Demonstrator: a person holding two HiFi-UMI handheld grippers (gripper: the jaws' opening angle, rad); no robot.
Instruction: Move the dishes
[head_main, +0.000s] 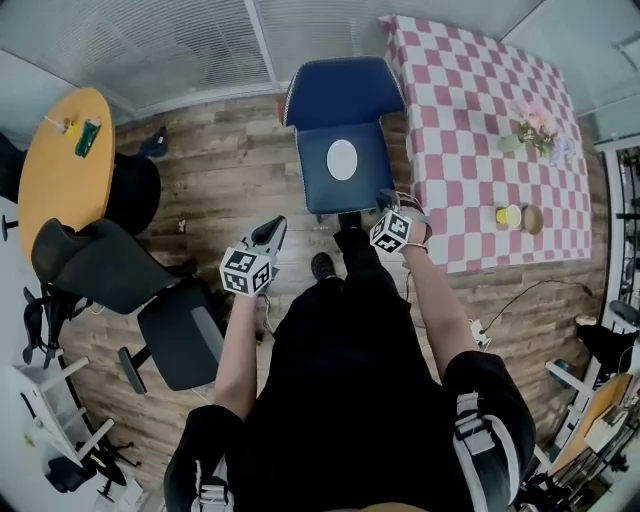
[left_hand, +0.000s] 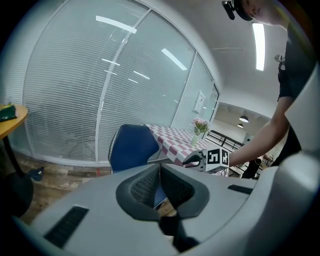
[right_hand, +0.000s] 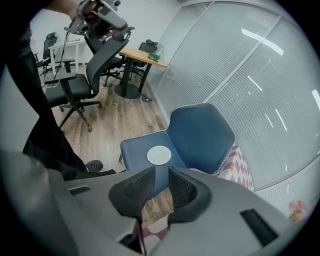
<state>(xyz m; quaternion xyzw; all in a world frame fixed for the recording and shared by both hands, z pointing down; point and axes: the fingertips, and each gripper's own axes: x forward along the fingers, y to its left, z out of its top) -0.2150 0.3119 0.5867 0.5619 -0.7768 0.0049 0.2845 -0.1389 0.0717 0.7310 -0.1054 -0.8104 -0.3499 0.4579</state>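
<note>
While the plate sits on the chair, my right gripper gapes empty, left gripper closed; nothing seems moved.

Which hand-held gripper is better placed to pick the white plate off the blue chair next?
Right. The right hand-held gripper has its jaws apart and aimed at the plate on the chair. The left hand-held gripper hangs over the floor, farther off, jaws together.
</note>
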